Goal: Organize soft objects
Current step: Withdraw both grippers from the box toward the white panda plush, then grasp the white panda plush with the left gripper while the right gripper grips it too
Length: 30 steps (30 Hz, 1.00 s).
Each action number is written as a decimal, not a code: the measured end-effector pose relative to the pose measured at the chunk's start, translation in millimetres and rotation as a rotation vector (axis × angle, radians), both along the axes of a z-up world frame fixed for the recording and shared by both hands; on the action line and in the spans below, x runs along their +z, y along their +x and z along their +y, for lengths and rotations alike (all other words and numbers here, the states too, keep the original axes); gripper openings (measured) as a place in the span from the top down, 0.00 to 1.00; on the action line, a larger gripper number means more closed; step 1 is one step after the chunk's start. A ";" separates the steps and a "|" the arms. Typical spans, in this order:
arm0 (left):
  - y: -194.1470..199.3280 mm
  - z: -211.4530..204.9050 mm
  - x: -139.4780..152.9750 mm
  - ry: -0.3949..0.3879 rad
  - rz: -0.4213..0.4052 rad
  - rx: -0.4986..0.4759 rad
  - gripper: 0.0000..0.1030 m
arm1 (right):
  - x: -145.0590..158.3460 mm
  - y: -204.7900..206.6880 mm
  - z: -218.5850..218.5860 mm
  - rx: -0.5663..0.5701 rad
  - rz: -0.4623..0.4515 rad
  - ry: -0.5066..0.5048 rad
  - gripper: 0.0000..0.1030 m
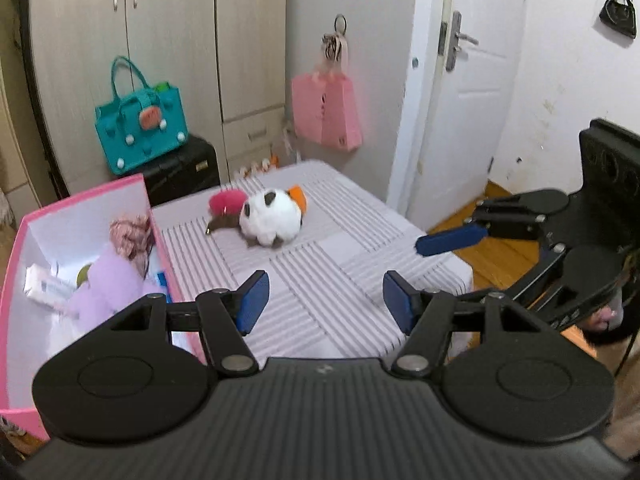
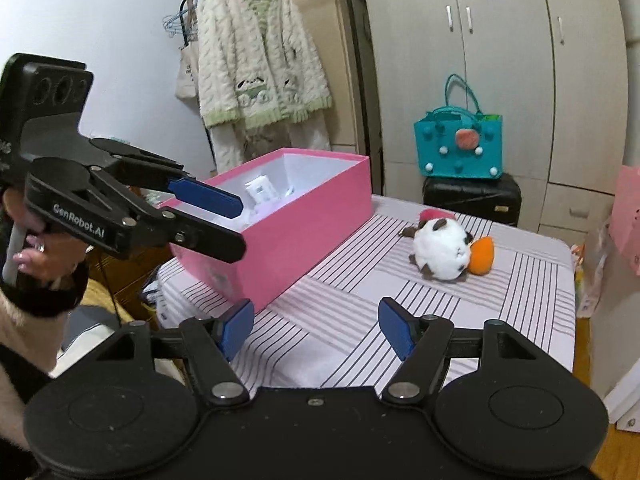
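**Two spread grippers over a striped counter, one plush loose**

A counter [image 1: 352, 264] under a striped cloth stands in a bedroom with a wardrobe [image 1: 160, 40] and a white door [image 1: 476, 80]. One pink box [image 2: 304, 216] sits at the counter's 9 o'clock edge, holding a lilac plush [image 1: 108, 284] among other items. One white plush toy [image 1: 272, 216] lies toward 12 o'clock, apart from the box, open cloth all around it. The left gripper [image 1: 326, 300] and the right gripper [image 2: 316, 330] each hover with jaws spread, empty. One teal bag [image 1: 140, 120] rests on a black case [image 1: 180, 168].
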<state>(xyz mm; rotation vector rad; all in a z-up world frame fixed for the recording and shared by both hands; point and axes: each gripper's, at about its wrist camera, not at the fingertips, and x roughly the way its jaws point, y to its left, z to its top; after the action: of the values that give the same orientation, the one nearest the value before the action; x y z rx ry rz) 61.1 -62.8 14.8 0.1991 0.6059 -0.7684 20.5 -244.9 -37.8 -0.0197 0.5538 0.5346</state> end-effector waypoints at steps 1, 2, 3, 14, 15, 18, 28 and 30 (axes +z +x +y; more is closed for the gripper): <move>2.0 -4.3 -1.5 -0.009 -0.009 0.003 0.40 | -2.4 4.1 0.0 -0.011 -0.010 -0.002 0.29; 4.4 -9.5 -3.3 -0.018 -0.017 0.008 0.39 | -5.4 7.7 -0.2 -0.021 -0.023 -0.004 0.29; 7.0 -14.8 -4.8 -0.026 -0.028 0.012 0.39 | -9.4 12.6 -0.3 -0.026 -0.034 -0.007 0.29; 58.5 -55.9 -28.6 -0.099 -0.056 0.134 0.35 | -43.4 69.8 -20.7 -0.134 -0.143 -0.005 0.27; 63.8 -59.2 -31.5 -0.098 -0.054 0.148 0.35 | -46.1 75.6 -22.1 -0.138 -0.149 -0.007 0.27; 80.9 -69.1 -43.1 -0.117 -0.056 0.199 0.34 | -52.1 96.0 -22.6 -0.145 -0.145 -0.041 0.27; 143.1 -99.3 -80.7 -0.108 0.014 0.298 0.34 | -67.9 154.4 -25.0 -0.166 -0.064 -0.115 0.24; 156.0 -100.7 -88.1 -0.097 0.022 0.339 0.34 | -72.9 168.6 -29.1 -0.179 -0.029 -0.104 0.24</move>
<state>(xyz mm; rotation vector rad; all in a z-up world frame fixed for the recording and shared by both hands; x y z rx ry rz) 217.1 -163.5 -73.4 -0.0027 0.6029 -0.4705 189.0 -274.1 -110.6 -0.0754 0.5488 0.3306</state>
